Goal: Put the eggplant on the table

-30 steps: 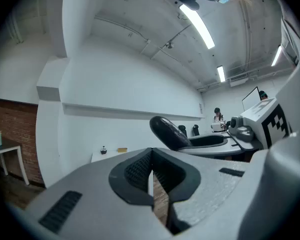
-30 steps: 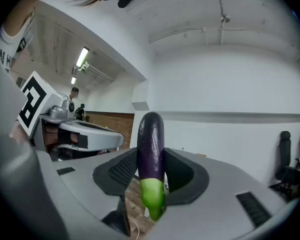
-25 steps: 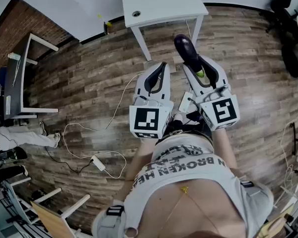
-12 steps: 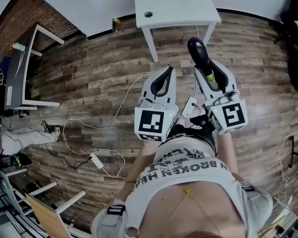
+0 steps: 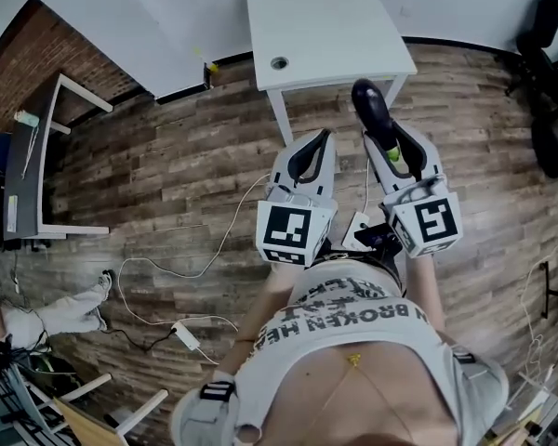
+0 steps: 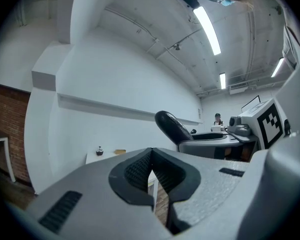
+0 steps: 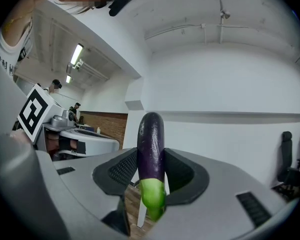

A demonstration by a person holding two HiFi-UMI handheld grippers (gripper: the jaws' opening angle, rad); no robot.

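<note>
Both hand-held grippers are standing closer to the white surface than a second ago, and its near edge is now lying just beyond their tips in the head view.

Brown wooden planks with a streaky grain are covering the floor, and a thin white cable is looping across them. On slim white legs, the rectangular surface is showing a smooth, matte top with a small round hole near its front left corner.

Grey and moulded, with ribbed black pads, the left hand-held gripper is holding its jaws together with nothing between them. The right hand-held gripper, of the same build, is clamping its pads on the eggplant.

Glossy, dark purple and elongated, the eggplant is sitting in the air between those pads, just short of the surface's front right corner and not yet on it. Its long axis is running along the jaws: the rounded purple end is pointing forward, away from the person and toward the surface, while the bright green stem end is lying back toward the gripper's body.
</note>
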